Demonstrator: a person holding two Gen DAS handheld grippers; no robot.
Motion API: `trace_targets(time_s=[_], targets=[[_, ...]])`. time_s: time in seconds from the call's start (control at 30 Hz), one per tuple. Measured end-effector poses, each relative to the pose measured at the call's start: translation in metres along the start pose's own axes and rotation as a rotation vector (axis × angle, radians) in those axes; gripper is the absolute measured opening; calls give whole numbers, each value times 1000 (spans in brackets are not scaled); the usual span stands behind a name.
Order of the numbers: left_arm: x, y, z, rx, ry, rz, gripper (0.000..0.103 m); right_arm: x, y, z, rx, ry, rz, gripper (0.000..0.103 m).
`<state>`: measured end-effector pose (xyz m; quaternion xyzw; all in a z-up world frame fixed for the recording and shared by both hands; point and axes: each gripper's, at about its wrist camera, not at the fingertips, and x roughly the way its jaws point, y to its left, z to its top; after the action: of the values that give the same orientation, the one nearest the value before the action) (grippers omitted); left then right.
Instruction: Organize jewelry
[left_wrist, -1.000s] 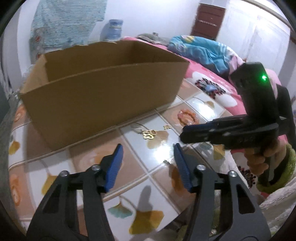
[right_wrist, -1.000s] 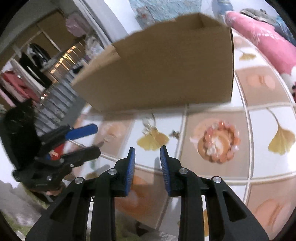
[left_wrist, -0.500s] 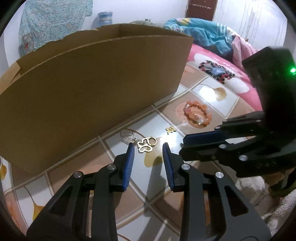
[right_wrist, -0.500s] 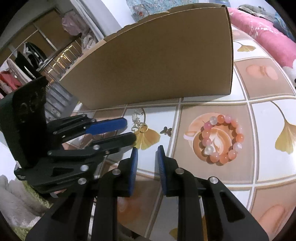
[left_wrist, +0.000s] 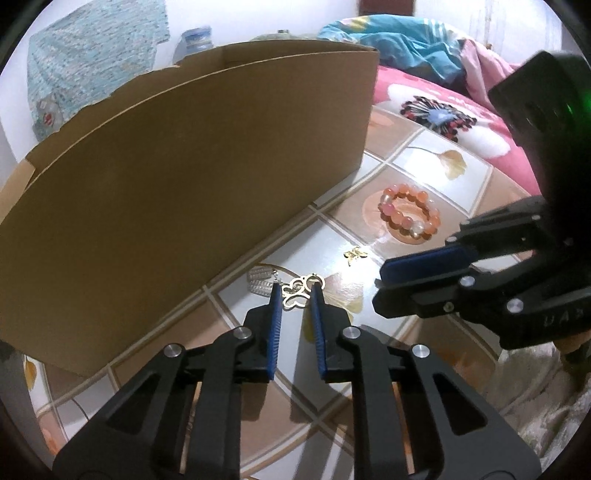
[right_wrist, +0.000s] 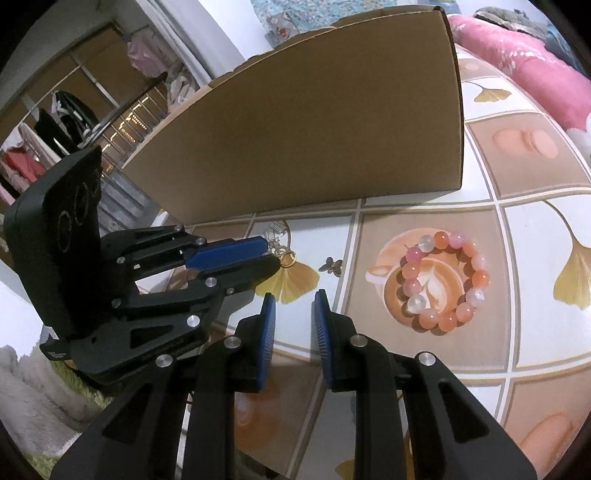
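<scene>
Progress: nothing visibly boxed. Left gripper (left_wrist: 295, 291) spread around butterfly pendant (left_wrist: 297, 293); right gripper (right_wrist: 293, 299) spread, empty. Bead bracelet (right_wrist: 443, 280), butterfly charm (right_wrist: 331, 265) remain on desk (right_wrist: 535, 229).

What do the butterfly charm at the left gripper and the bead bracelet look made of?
Butterfly charm: thin, shiny gold-toned metal, judging by its cut-out outline and glint; possibly plated. Bead bracelet: glossy orange, pink and clear round beads, translucent with highlights, so polished stone or glass; cannot tell which.

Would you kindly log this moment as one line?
left hand-held gripper: open around gold butterfly pendant | right hand-held gripper: open, empty
</scene>
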<state>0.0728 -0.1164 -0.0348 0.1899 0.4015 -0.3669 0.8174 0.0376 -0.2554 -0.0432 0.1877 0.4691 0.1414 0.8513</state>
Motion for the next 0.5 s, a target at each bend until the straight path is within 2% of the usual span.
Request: trace_targets(time_s=[0.43,0.47,0.5], targets=[[2,-2,1,2,2,-4,13,-5,-4,1,9,-8,1,22],[0,-1,0,0,-1,-5,12,-6,-3,1,9,-10,1,22],[-1,-1,-1,-2,-1,-5,3,-8,-2,0,8,-13,1,22]])
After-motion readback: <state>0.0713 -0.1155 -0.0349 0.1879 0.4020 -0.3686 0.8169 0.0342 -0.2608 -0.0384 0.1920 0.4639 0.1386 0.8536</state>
